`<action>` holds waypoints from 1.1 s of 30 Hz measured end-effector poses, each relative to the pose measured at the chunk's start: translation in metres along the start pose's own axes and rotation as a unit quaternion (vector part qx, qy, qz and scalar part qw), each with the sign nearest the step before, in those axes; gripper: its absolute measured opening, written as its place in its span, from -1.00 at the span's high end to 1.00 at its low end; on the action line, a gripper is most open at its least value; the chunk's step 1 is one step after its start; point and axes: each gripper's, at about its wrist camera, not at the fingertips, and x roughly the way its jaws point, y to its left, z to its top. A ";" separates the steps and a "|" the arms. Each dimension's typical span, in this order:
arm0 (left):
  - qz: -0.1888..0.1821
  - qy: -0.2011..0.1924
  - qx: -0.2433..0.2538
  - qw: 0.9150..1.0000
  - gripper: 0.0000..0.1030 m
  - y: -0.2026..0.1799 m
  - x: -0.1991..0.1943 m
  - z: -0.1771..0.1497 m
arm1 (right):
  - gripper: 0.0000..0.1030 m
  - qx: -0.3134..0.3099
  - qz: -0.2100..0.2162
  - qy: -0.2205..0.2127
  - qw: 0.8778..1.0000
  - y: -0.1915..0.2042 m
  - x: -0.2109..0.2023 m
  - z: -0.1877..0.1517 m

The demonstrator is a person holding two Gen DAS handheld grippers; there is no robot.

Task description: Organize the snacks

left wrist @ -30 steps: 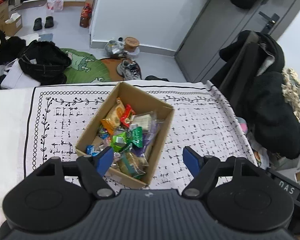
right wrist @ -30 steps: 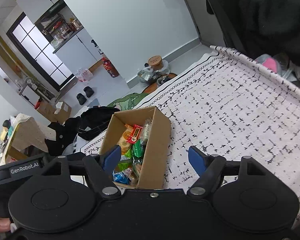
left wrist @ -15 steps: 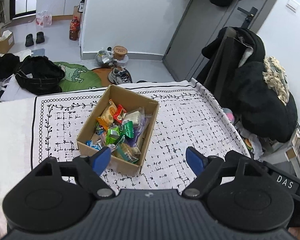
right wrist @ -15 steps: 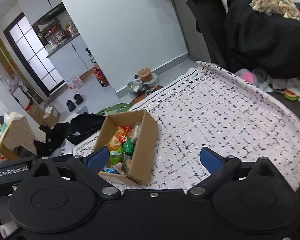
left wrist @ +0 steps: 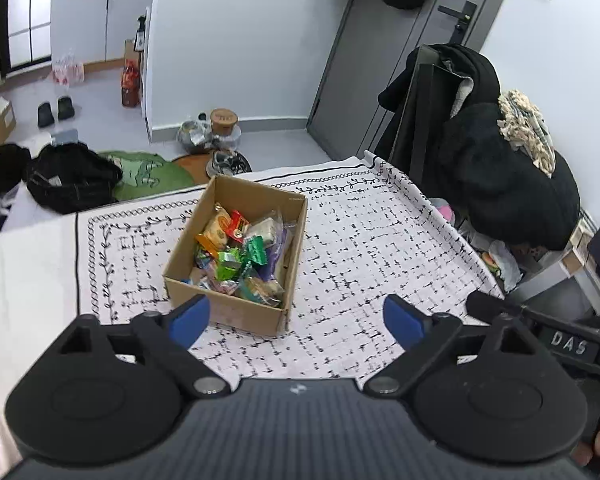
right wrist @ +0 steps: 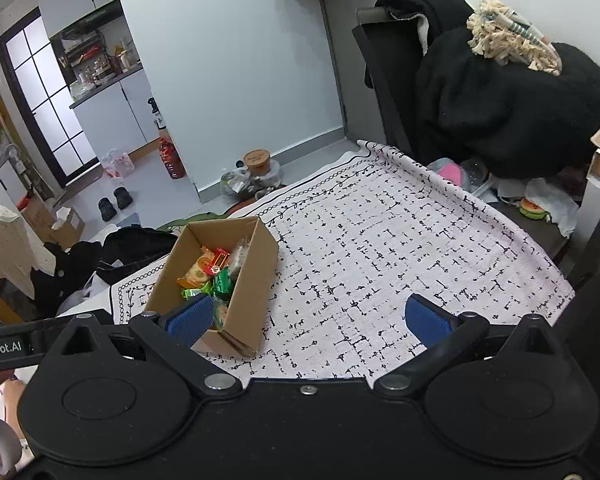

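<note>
A brown cardboard box (left wrist: pixel 228 314) stands on a white tablecloth with black marks (left wrist: pixel 360 248) and holds several bright snack packets (left wrist: pixel 236 256). My left gripper (left wrist: pixel 296 320) hovers over the cloth just in front of the box, its jaws opening with nothing between them. In the right wrist view the box (right wrist: pixel 252 280) and its snacks (right wrist: pixel 208 272) lie to the left. My right gripper (right wrist: pixel 308 317) hangs above the cloth (right wrist: pixel 380 248) beside the box, jaws opening and empty. Its left blue pad (right wrist: pixel 192 316) overlaps the box's near end in the picture.
A chair heaped with black coats (left wrist: pixel 500 168) stands off the table's right edge (right wrist: pixel 500 100). A black bag (left wrist: pixel 68 176), shoes and jars lie on the floor beyond the far edge. A grey door (left wrist: pixel 380 60) is behind. Bare cloth stretches right of the box.
Both grippers have drawn back and upward from the box, which now looks smaller and farther. Both pairs of jaws stand wider apart than before. The box has not moved.
</note>
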 end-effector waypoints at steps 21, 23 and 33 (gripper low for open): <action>0.018 -0.055 0.090 0.994 -0.99 0.016 -0.050 -0.033 | -1.00 -0.006 -0.052 -0.044 0.998 0.028 -0.028 -0.036; 0.017 -0.053 0.086 0.995 -0.99 0.019 -0.051 -0.033 | -1.00 -0.007 -0.052 -0.048 0.997 0.029 -0.030 -0.037; 0.012 -0.049 0.095 0.994 -0.99 0.014 -0.054 -0.035 | -1.00 -0.014 -0.052 -0.052 0.997 0.029 -0.029 -0.037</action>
